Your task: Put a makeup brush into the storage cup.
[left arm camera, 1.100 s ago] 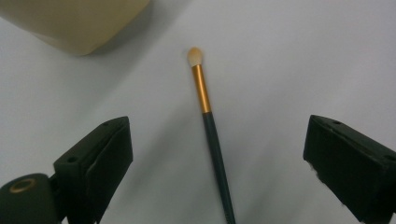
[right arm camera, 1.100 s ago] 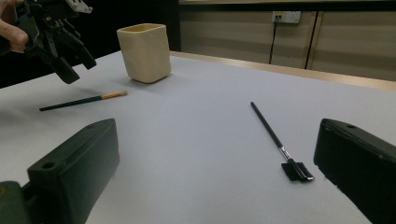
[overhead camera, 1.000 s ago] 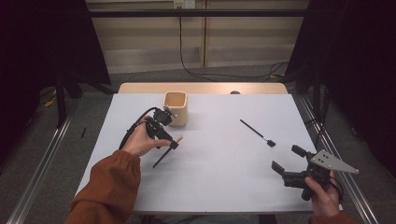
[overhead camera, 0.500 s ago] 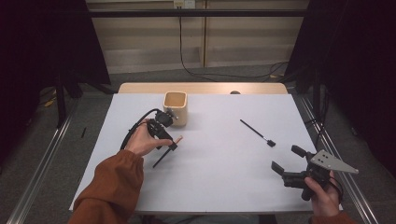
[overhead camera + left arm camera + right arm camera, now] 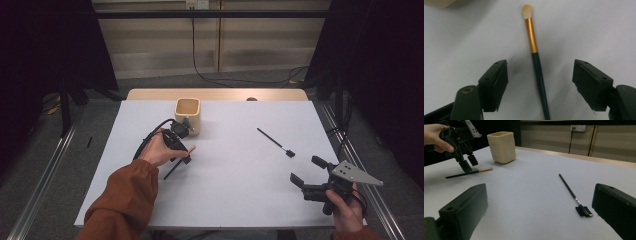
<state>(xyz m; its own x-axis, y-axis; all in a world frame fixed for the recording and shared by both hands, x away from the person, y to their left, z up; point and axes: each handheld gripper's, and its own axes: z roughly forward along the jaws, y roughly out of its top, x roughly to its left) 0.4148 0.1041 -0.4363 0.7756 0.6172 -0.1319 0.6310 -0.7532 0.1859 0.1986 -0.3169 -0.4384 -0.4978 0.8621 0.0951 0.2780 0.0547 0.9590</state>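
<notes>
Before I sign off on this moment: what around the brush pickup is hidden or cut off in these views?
- Brush: the handle's end runs off the bottom edge of the left gripper view; in the high view the left gripper and hand cover its middle.
- Cup: its bottom inside is hidden by its own wall in the high view.
- Left gripper's jaws have just been closing around the brush; the pads stand apart from it.

The person wears a rust-orange long sleeve [image 5: 125, 200] on the left arm. Each hand carries a black gripper: the left gripper [image 5: 184, 152] trails a looping black cable [image 5: 150, 137], and the right gripper [image 5: 307, 172] bears a grey three-cornered plate [image 5: 356, 174] with small holes. The jaws are blocky black pads with brass-coloured screws [image 5: 467, 90] at their bases.
</notes>
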